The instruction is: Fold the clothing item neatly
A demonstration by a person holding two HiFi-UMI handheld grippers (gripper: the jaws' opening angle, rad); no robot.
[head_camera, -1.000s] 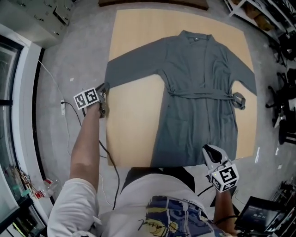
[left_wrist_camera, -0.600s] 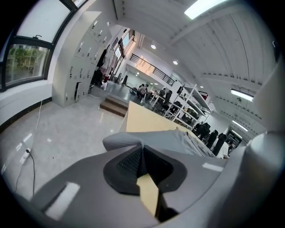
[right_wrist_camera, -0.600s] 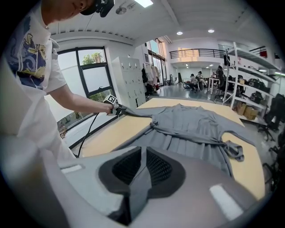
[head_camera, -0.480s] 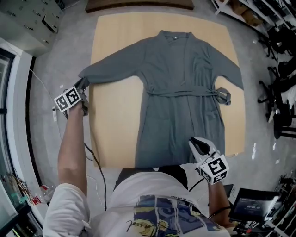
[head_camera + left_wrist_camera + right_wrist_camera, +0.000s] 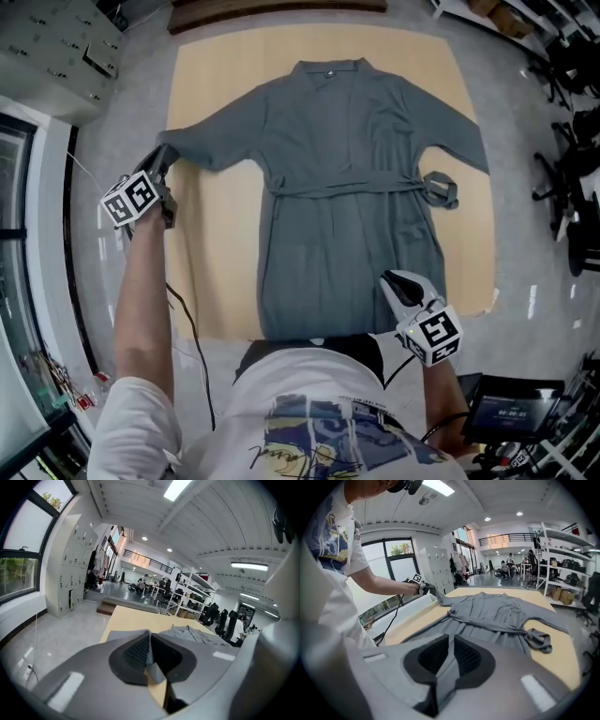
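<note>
Head view: our grey robe (image 5: 347, 178) lies spread front-up on the tan table (image 5: 211, 281), collar at the far edge and belt (image 5: 375, 187) tied across the waist. Our left gripper (image 5: 161, 161) is at the table's left edge, on the end of the outstretched sleeve (image 5: 211, 141). Our right gripper (image 5: 396, 281) is over the robe's near right corner, by the hem (image 5: 319, 323).

Left gripper view: the jaws are pinched together on the sleeve's cuff — a fold of grey cloth pokes out between the pads.

Right gripper view: the jaws are clamped narrow on grey cloth too — the rest of the robe stretches away beyond them.
</note>
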